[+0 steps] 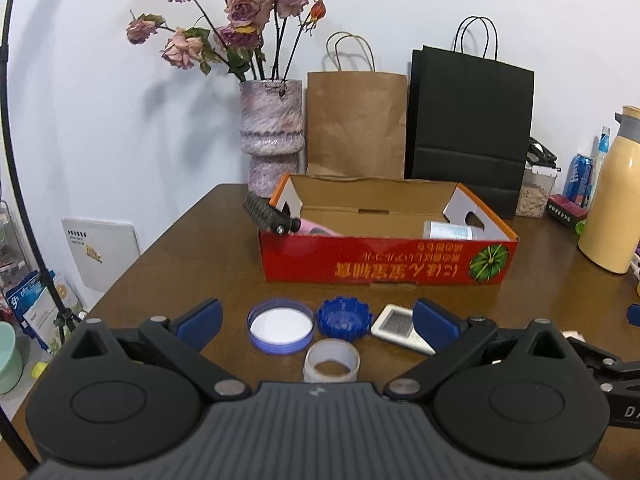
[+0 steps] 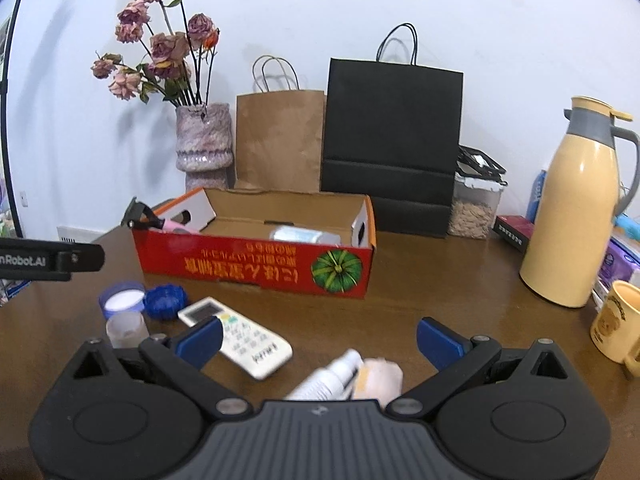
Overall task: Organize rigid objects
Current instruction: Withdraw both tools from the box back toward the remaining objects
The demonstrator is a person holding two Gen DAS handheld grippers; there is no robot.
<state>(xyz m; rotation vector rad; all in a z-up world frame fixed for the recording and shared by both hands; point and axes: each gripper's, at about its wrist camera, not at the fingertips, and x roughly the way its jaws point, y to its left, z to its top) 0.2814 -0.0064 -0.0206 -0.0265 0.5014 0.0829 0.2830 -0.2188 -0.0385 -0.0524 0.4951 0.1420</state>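
Observation:
A red cardboard box [image 1: 384, 260] stands open on the brown table; it also shows in the right wrist view [image 2: 256, 266]. Inside it lie a pink-handled brush [image 1: 272, 216] and a clear bottle [image 1: 448, 230]. In front of the box lie a purple-rimmed lid [image 1: 280, 326], a blue ridged cap [image 1: 344, 318], a clear tape roll [image 1: 332, 366] and a white remote [image 2: 236, 336]. My left gripper [image 1: 318, 322] is open just above these, holding nothing. My right gripper [image 2: 320, 340] is open above a white spray bottle [image 2: 332, 376] and a pale object [image 2: 382, 376].
A vase of dried roses [image 1: 272, 132], a brown paper bag [image 1: 356, 124] and a black paper bag [image 1: 468, 128] stand behind the box. A yellow thermos jug [image 2: 572, 208] and a yellow mug [image 2: 618, 326] stand on the right. The table's left edge [image 1: 132, 268] drops away.

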